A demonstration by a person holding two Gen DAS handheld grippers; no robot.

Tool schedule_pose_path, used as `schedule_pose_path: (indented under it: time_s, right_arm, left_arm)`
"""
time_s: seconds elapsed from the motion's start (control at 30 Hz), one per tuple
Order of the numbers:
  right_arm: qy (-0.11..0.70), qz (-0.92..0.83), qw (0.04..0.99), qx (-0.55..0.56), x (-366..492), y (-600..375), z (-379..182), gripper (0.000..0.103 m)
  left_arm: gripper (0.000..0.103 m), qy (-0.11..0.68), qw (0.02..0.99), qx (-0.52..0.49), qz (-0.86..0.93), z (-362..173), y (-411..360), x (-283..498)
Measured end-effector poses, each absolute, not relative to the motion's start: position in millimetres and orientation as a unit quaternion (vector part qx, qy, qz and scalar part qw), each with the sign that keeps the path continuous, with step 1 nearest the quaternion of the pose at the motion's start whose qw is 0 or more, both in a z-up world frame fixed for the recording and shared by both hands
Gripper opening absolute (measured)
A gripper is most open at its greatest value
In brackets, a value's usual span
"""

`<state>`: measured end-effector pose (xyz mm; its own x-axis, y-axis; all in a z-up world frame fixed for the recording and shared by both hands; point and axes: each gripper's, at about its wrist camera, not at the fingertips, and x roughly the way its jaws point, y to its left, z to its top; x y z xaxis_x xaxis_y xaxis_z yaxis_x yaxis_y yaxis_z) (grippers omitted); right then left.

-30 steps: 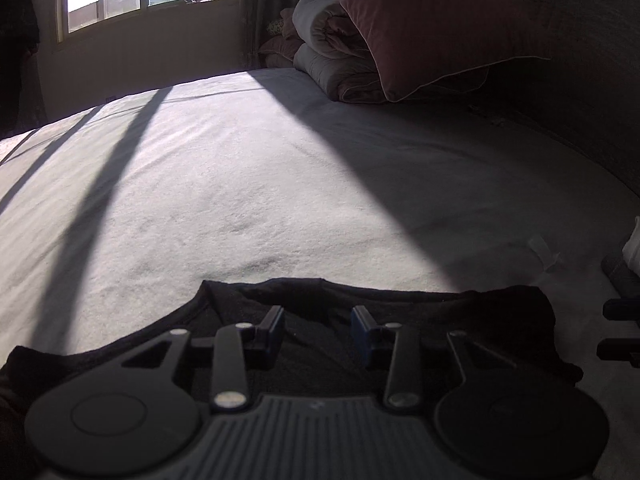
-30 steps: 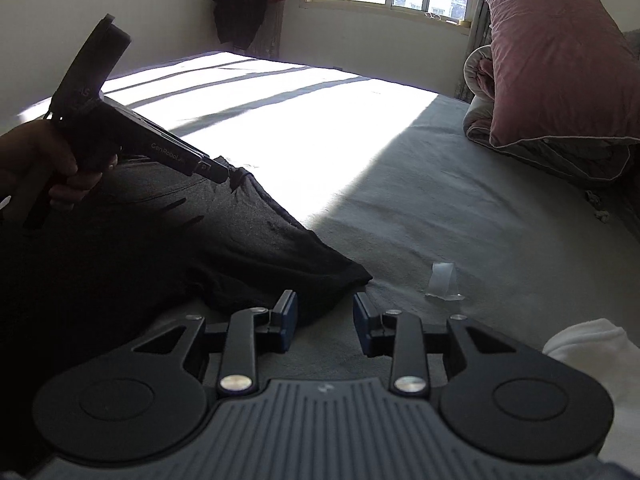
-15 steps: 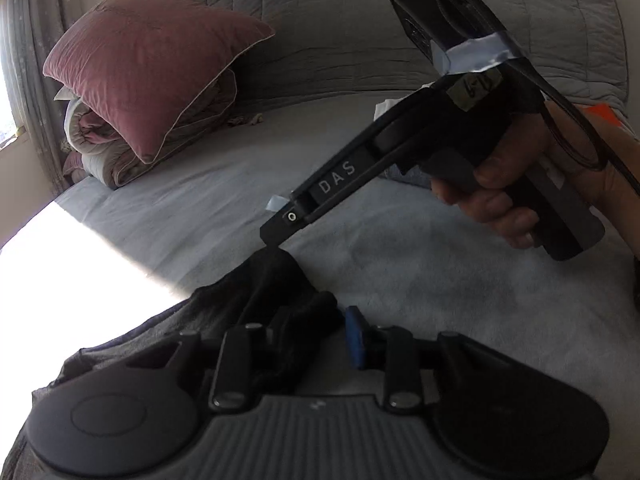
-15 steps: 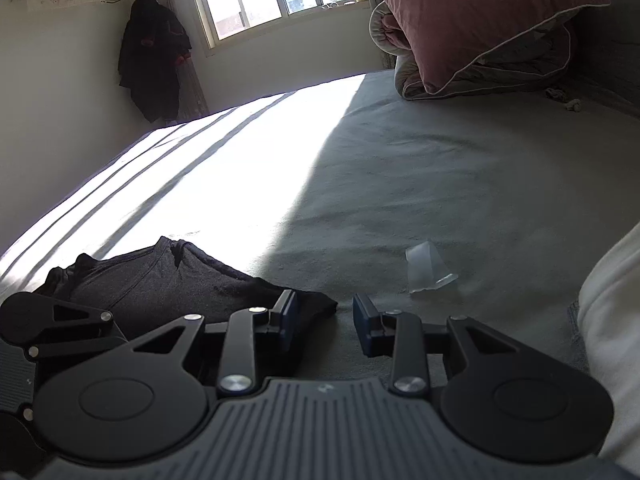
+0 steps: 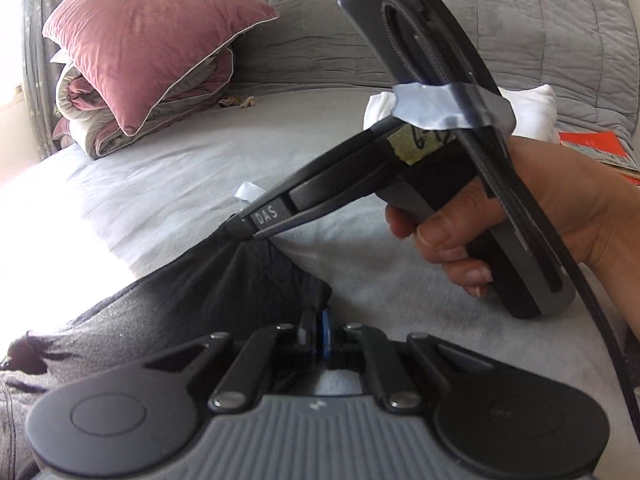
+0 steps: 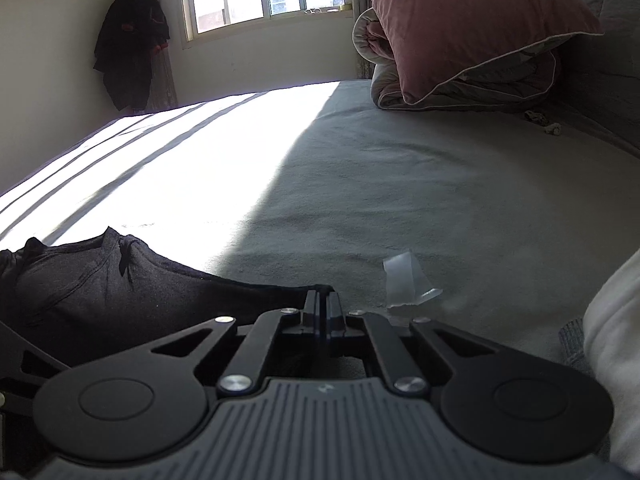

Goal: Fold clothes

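Both grippers pinch the dark shirt (image 5: 168, 304) on the bed (image 5: 168, 168).
Left gripper (image 5: 320, 334) and right gripper (image 6: 323, 314): jaws clenched on its edge, near a pink pillow (image 5: 152, 36).

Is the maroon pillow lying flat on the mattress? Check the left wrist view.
No. The maroon pillow leans tilted on top of a rolled quilt, not flat on the mattress.

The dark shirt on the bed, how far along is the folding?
Early. Done: both grips are set. In hand: the left gripper and right gripper are each shut on an edge of the dark shirt, which lies mostly flat on the bed. Left: no finished fold shows yet.
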<state>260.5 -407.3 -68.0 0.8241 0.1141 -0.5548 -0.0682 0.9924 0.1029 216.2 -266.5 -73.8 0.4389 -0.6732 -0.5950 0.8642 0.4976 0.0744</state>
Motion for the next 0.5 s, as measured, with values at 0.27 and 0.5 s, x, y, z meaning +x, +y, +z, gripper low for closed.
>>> schedule_pose_path:
  time_s: [0.27,0.5]
  right_arm:
    - [0.291,0.056,0.954,0.050,257.3,-409.7,-63.0,0.013]
    - [0.255,0.113,0.958,0.065,248.5,-401.9,-44.5,0.014]
  left_arm:
    - [0.033,0.251,0.842,0.156,-0.451,-51.4,-230.6,223.8]
    - [0.032,0.262,0.896,0.131,-0.333,-47.0,-181.4,274.2]
